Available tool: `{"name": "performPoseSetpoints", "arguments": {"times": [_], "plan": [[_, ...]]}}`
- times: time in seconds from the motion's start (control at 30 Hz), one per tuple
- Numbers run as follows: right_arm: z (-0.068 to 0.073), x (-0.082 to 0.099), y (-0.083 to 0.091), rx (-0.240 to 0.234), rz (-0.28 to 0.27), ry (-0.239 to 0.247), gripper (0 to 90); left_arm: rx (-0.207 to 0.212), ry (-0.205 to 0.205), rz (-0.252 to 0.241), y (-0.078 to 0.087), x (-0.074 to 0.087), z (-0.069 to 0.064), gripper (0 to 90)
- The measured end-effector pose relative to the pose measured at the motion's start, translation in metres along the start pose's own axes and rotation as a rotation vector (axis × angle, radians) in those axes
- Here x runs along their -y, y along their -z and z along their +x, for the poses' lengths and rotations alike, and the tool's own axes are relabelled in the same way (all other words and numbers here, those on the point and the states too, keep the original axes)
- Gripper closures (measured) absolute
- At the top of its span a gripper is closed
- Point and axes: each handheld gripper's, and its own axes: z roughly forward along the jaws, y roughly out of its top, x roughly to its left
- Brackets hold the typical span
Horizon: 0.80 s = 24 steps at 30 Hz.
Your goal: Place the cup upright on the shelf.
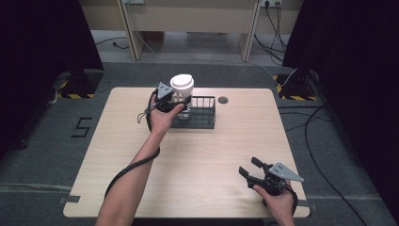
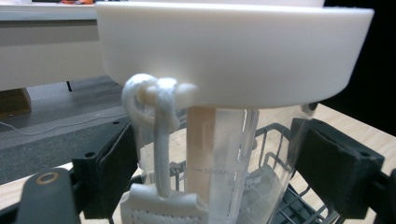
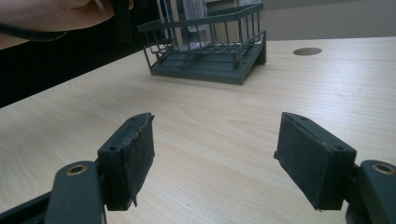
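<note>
Two grippers: my left gripper (image 1: 175, 100) clamps the clear bottle (image 2: 219, 154) over the rack (image 1: 200, 115); I'd lower it straight; right gripper (image 1: 251, 170) idles, jaws apart.

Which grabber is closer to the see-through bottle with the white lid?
Left. The left gripper has its jaws on either side of the clear bottle at the wire rack; the right gripper sits open, far off near the table's front corner.

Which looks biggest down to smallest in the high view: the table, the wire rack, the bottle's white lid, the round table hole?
1. table
2. wire rack
3. white lid, though it sits higher, nearer the camera
4. round hole
</note>
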Motion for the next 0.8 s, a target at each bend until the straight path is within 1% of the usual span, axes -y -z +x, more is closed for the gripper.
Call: {"name": "performPoseSetpoints", "arguments": {"times": [0.17,0.23,0.37,0.4,0.5,0.8], "plan": [[0.0008,0.0001,-0.0003,-0.002,0.002,-0.002,28.2,0.007,-0.029,0.012,0.0000,-0.0004,-0.0020,15.7],[0.0012,0.0000,-0.0004,-0.002,0.002,-0.001,28.2,0.005,-0.021,0.016,0.0007,0.0003,-0.0015,15.6],[0.0019,0.0002,-0.0004,-0.003,0.005,-0.003,28.2,0.007,-0.018,0.029,0.0013,0.0011,-0.0012,15.0],[0.0017,0.0004,-0.0008,-0.004,0.005,0.001,28.2,0.003,-0.027,0.033,0.0017,0.0010,-0.0014,15.0],[0.0020,0.0005,-0.0011,-0.006,0.008,0.002,28.2,-0.003,-0.034,0.041,0.0022,0.0007,-0.0018,14.5],[0.0018,0.0008,-0.0013,-0.008,0.011,0.003,28.2,-0.006,-0.052,0.036,0.0053,-0.0031,-0.0032,14.3]]}}
